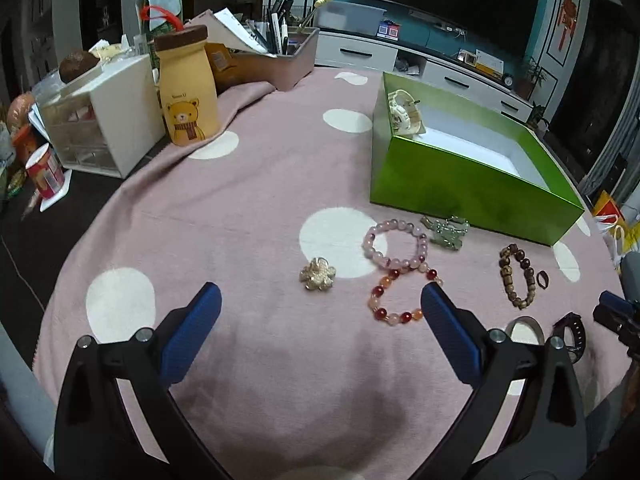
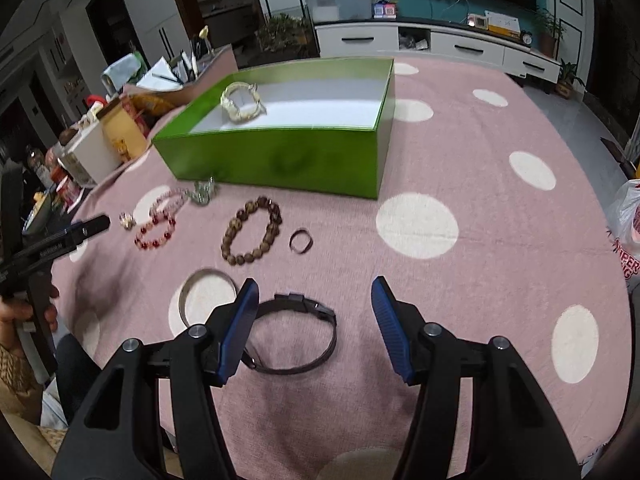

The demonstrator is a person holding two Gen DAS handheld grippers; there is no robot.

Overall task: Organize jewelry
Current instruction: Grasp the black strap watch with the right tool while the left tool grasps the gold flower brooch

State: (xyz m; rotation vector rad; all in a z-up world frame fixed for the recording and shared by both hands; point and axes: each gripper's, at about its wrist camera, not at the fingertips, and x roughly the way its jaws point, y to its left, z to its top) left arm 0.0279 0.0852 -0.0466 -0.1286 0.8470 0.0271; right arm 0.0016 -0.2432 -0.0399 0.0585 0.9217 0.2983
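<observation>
Pink cloth lies bare right of the black watch; both tongs gape empty.

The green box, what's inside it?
Inside the green box lies one white watch on the white floor. The near wall hides the front strip of the floor.

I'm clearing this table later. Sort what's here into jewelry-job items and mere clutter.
Job: green box, white watch inside it, pink bracelet, red bracelet, wooden bracelet, black watch, flower brooch.

Clutter: bear jar, drawer unit, pen tray.
</observation>
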